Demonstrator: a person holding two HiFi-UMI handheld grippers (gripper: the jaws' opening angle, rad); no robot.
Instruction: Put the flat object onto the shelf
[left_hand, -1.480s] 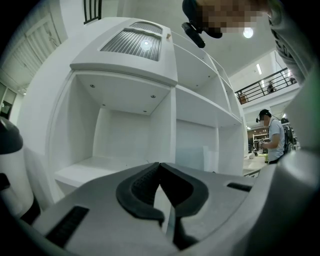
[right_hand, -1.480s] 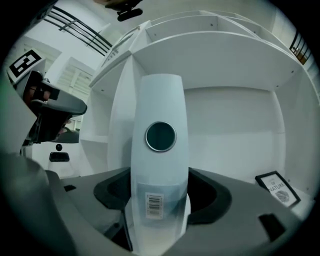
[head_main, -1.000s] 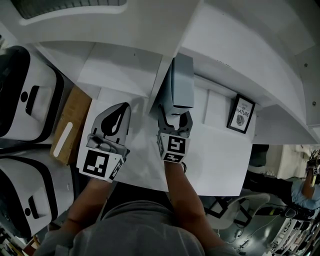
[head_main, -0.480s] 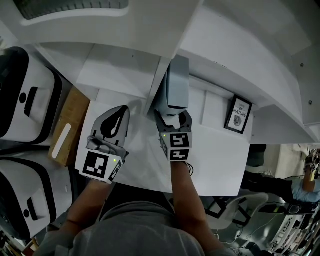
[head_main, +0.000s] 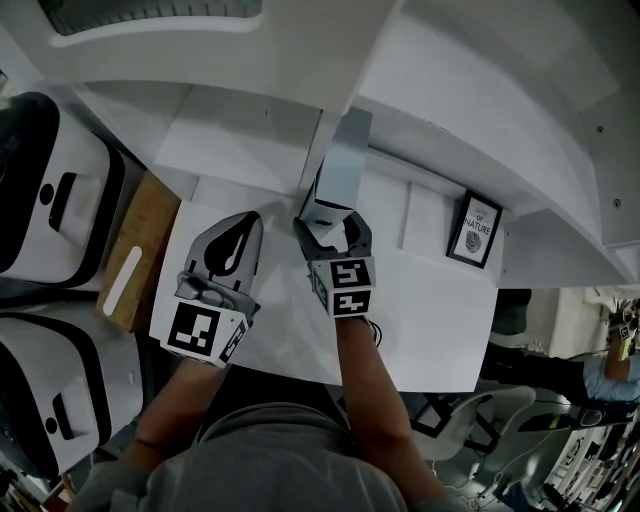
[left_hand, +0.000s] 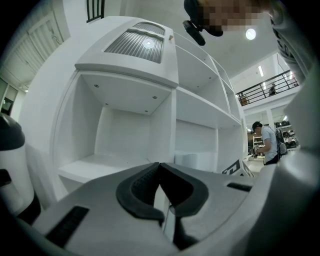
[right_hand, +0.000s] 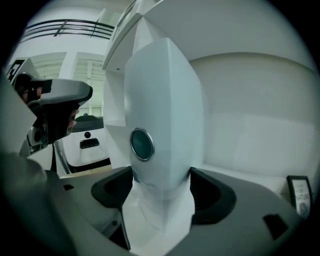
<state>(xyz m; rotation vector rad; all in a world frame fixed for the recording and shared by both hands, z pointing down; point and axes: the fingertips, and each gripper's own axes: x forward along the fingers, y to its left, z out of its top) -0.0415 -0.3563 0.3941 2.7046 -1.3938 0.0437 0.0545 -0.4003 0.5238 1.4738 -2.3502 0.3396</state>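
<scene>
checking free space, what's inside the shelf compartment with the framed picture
The flat object stands upright near the left divider; the framed picture sits farther right. Bare shelf floor lies between them. What is behind the flat object is covered by it.

Your flat object (right_hand: 165, 110) is a pale grey slab with a round dark disc on one face. It stands upright on its narrow edge on the white shelf (head_main: 432, 212), just beside the divider. Its near end sits between the opening jaws of your right claw (head_main: 330, 218).
</scene>
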